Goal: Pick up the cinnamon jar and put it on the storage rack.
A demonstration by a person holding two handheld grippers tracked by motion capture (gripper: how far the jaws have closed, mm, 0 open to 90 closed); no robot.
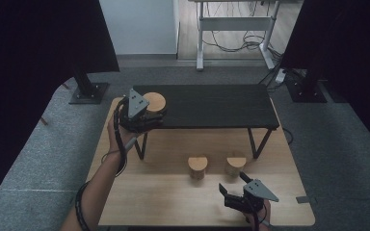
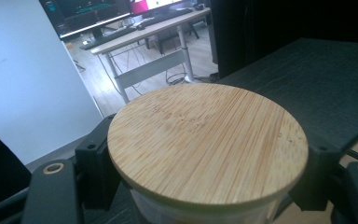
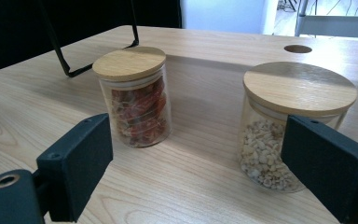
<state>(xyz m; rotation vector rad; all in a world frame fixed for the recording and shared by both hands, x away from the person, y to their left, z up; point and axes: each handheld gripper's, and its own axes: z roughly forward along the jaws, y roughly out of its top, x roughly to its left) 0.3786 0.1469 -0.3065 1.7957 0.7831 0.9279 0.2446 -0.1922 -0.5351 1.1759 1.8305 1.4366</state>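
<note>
- The left gripper point(image 1: 147, 115) is at the near left corner of the black shelf point(image 1: 212, 103), a low dark riser on thin metal legs that stands on the light wooden tabletop point(image 1: 164, 202).
- Its fingers point(image 2: 95, 163) are closed on a glass jar with a bamboo lid point(image 2: 207, 142); in the left gripper view one black pad presses each side of the jar just under the lid.
- In the high view that jar point(image 1: 154, 102) sits at the shelf's left end; whether its base rests on the shelf or hangs just above it cannot be told.
- The jar's contents are hidden in the pictures; the round lid and a strip of clear glass below it are what show.
- The right gripper point(image 1: 236, 187) is low over the near right part of the tabletop, its fingers point(image 3: 77, 163) spread wide and holding nothing.
- Ahead of it stand two more lidded jars, both upright on the tabletop in front of the shelf and apart from each other.
- The jar of reddish dried pieces point(image 3: 137, 98) stands farther off, near a shelf leg point(image 3: 58, 49).
- The jar of pale nuts point(image 3: 284, 126) is nearer, partly behind one finger; whether they touch cannot be told.
</note>
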